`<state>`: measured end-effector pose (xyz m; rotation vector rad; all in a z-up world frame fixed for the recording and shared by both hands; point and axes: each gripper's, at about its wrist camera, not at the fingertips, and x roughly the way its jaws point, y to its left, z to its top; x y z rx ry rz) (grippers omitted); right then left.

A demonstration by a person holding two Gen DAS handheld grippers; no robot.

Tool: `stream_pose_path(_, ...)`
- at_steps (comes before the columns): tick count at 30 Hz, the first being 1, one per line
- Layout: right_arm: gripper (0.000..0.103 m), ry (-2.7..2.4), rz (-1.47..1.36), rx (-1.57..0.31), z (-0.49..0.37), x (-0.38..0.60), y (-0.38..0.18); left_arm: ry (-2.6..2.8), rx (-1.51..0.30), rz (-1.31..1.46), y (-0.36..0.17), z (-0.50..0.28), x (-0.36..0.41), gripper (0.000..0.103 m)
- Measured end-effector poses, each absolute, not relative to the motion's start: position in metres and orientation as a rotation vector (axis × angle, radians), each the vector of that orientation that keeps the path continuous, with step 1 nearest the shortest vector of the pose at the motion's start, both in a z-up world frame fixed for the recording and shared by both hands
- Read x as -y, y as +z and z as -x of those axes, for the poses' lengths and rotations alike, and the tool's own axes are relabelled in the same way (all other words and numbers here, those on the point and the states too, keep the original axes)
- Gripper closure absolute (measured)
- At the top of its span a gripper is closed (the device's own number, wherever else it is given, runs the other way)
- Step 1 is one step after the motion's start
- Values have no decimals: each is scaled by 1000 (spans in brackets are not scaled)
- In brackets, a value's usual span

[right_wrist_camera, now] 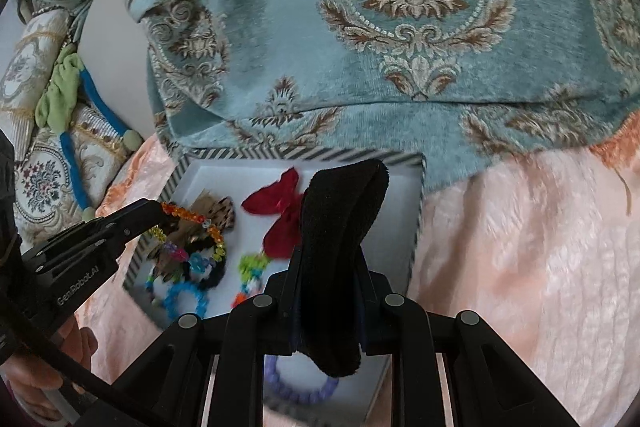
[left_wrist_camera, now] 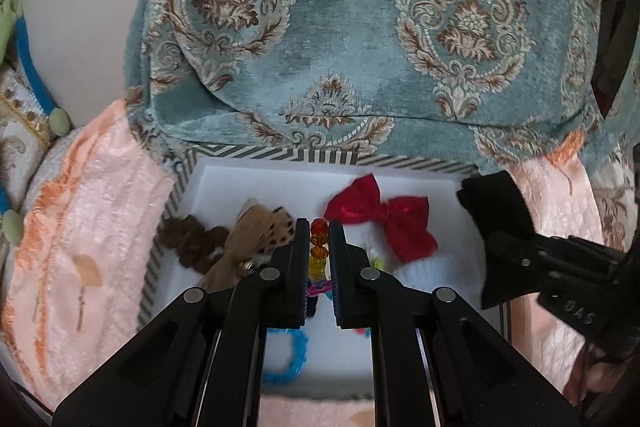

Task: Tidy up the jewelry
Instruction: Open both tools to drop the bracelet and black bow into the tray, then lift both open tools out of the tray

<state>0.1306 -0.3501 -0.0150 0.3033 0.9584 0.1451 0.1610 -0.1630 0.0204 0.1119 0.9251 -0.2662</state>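
Two hand-held grippers hang over a shallow white box with a grey-and-white striped rim (left_wrist_camera: 328, 155), set on a pink plush bedspread (left_wrist_camera: 92, 211) beneath a teal damask cushion (left_wrist_camera: 360, 27). The left hand-held gripper (left_wrist_camera: 319, 239) is pressed together on a bracelet of orange, yellow and multicoloured faceted beads (left_wrist_camera: 319, 247), whose loop dangles above the box's left half in the right wrist view. The right hand-held gripper (right_wrist_camera: 328, 267) pinches a black fuzzy fabric band (right_wrist_camera: 340, 227), which stands up between its jaws over the box's right side. Already lying in the box: a red ribbon bow (left_wrist_camera: 384, 219), a tan leopard-print bow (left_wrist_camera: 256, 231), a brown furry scrunchie (left_wrist_camera: 188, 239), a blue beaded ring (left_wrist_camera: 288, 359) and a lilac beaded ring (right_wrist_camera: 296, 387). The risks, judged from here: a release from this height could let the bead loop snag on the leopard bow or bounce over the striped rim onto the bedspread; the limp black band may cling to the pads or flop across the red bow, tangling the pieces rather than sorting them
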Motion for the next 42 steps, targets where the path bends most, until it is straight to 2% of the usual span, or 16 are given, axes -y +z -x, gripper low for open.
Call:
stream_pose_path(7, 84, 122, -252, -1015, -171, 346, -51, -189, -1012, -65, -20, -196, 146, 95)
stream_pose_path(13, 84, 113, -280, -1009, -174, 350, -66, -171, -1040, -62, -39, -196, 134, 95)
stream_pose_path(14, 79, 111, -284, -1003, -172, 351, -65, -174, -1041, -60, -40, -195, 133, 92)
stream_pose_path(15, 76, 108, -291, -1001, -171, 352, -64, -178, -1041, -58, -41, -194, 133, 85)
stream_pose_path(16, 67, 111, -302, -993, -168, 354, -61, -180, -1043, -56, -42, -193, 133, 80)
stream_pose_path(17, 59, 117, -313, -978, -163, 355, -56, -182, -1044, -49, -41, -191, 132, 67)
stream_pose_path(18, 58, 125, -317, -969, -161, 354, -53, -185, -1043, -45, -41, -190, 133, 60)
stream_pose_path(26, 57, 132, -301, -945, -113, 345, -31, -159, -1031, -51, -31, -168, 124, 44)
stream_pose_path(37, 55, 116, -262, -920, -52, 311, -15, -114, -954, -80, -8, -104, 102, 44)
stream_pose_path(39, 50, 113, -258, -904, -44, 306, -9, -112, -930, -81, -1, -93, 101, 44)
stream_pose_path(41, 41, 100, -253, -878, -34, 301, -2, -109, -899, -78, 8, -80, 98, 44)
stream_pose_path(42, 40, 101, -251, -864, -30, 298, 2, -107, -888, -72, 11, -74, 97, 44)
